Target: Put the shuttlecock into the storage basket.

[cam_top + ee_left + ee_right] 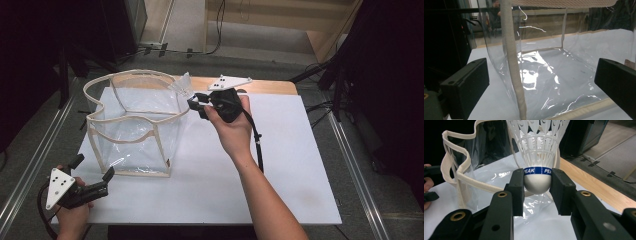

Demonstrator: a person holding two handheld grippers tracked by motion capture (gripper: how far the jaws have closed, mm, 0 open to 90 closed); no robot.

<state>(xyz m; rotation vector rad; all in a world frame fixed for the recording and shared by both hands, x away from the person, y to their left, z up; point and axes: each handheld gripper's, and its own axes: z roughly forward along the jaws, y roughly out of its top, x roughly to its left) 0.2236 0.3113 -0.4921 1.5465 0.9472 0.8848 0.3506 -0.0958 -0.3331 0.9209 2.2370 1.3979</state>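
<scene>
Right hand-held gripper (537,185) pinches a shuttlecock (537,157) by its cork at the clear bag's (132,125) rim; left hand-held gripper (92,175), jaws spread, rests on the counter (280,165) beside it.

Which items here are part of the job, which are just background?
In play:
- white feathered shuttlecock with a blue band, clamped by its cork base in the right gripper
- clear plastic bag with beige fabric trim, standing open on the table
- left gripper, jaws open, near the bag's corner

Background:
- white table board
- black cables on the floor
</scene>
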